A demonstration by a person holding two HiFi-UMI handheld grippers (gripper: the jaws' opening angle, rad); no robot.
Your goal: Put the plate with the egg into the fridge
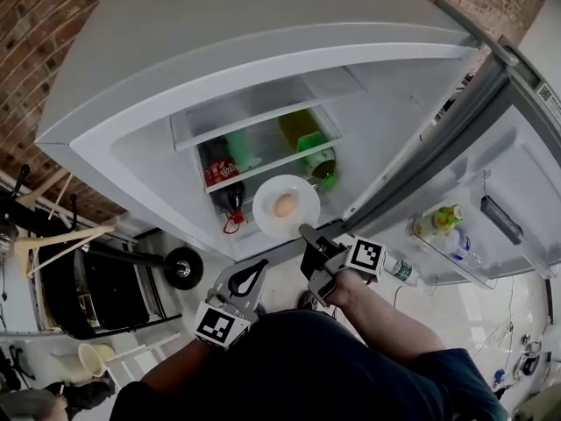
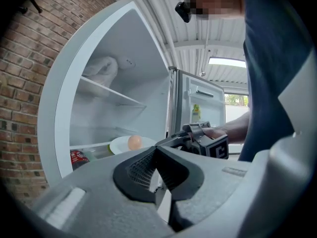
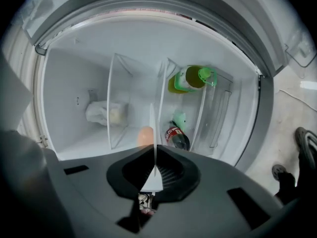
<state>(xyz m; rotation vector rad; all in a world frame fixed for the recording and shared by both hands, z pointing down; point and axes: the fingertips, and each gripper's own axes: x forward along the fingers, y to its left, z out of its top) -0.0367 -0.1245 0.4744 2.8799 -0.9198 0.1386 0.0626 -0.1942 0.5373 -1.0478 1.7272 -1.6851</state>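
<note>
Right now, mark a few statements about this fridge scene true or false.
1. The right gripper is shut on the rim of the round white plate. True.
2. A brown egg lies on that plate. True.
3. The white fridge door is closed. False: it stands open.
4. The left gripper holds the red-labelled dark cola bottle. False: it is shut on nothing; the bottle lies inside the fridge.
</note>
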